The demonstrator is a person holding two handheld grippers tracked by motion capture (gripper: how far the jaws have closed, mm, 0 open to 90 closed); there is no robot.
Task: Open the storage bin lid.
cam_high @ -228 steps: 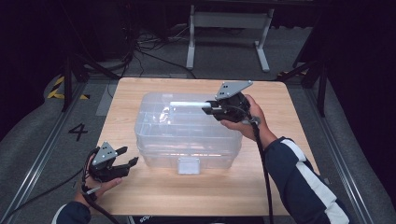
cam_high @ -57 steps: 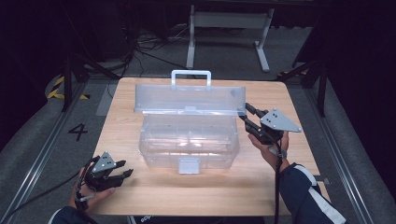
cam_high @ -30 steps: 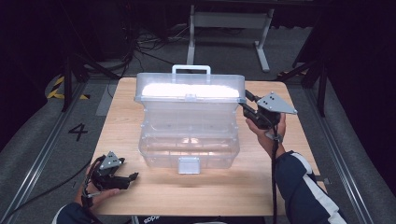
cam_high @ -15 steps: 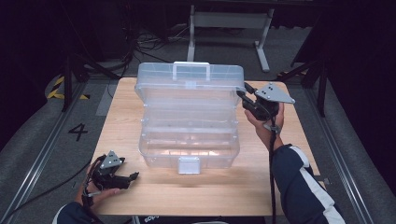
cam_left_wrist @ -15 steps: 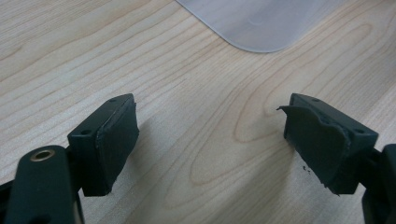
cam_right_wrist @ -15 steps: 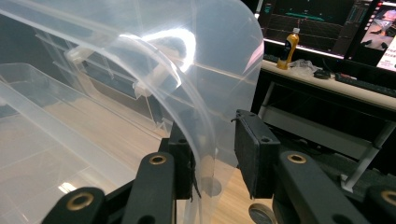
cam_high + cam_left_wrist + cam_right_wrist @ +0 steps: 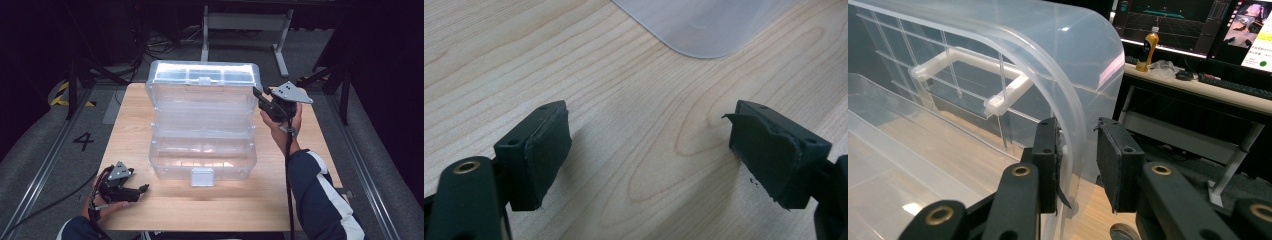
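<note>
Left gripper (image 7: 131, 190) is parked low at the near-left corner, held in the left hand (image 7: 102, 207), jaws pointing right and spread wide with nothing between them. Right gripper (image 7: 258, 93) is up at the far right, right hand (image 7: 285, 122) wrapped around its body, forearm reaching in from the near edge. Its jaws point left, have just been closing, and stand a narrow gap apart.

Clear plastic box (image 7: 202, 135), lid upright
</note>
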